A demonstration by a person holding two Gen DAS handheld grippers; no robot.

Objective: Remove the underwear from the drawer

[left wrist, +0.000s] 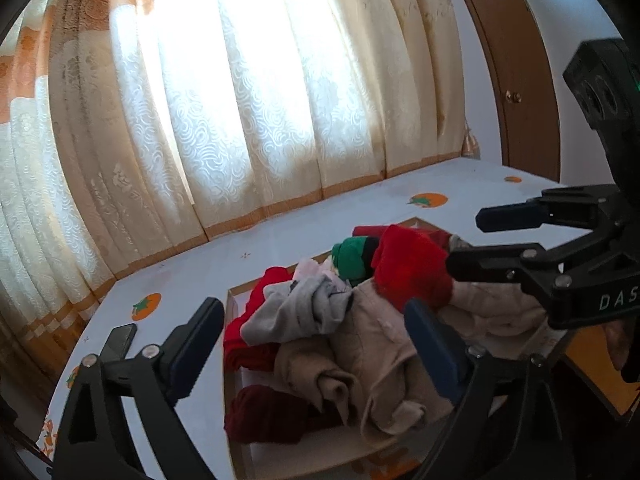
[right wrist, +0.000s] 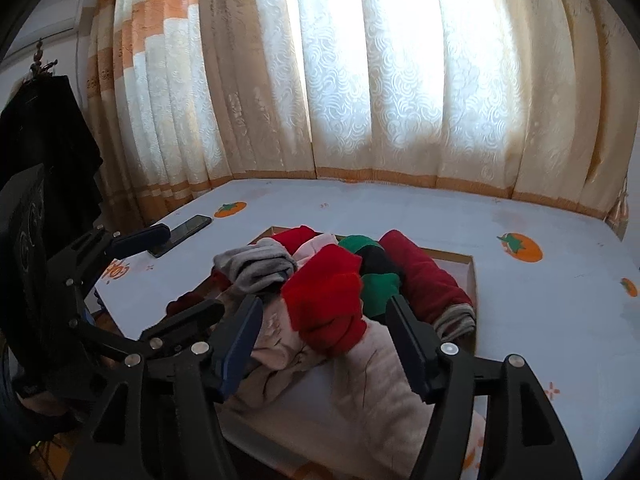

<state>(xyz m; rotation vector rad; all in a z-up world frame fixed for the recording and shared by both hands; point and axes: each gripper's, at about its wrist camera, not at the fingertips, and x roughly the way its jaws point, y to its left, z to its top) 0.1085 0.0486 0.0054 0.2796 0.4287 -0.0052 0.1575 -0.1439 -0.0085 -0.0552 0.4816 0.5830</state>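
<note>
Soft matt cloth garments [right wrist: 328, 300] filled the smooth wooden drawer [right wrist: 472, 276]; behind the drawer hung embossed, faintly glossy curtains [right wrist: 400, 80].

We've got open sheet [right wrist: 400, 208] behind the heaped drawer [right wrist: 472, 268]; a phone [right wrist: 186, 230] blocks the left side

1. My left wrist camera looks forward and slightly down between its fingers, close over the drawer [left wrist: 240, 360] of clothes, toward the curtain [left wrist: 240, 100].
2. My right wrist camera sits close at the drawer's [right wrist: 472, 276] other side, also facing the curtain [right wrist: 400, 80].
3. Both share the drawer, the tablecloth [left wrist: 180, 280] and the curtain.
</note>
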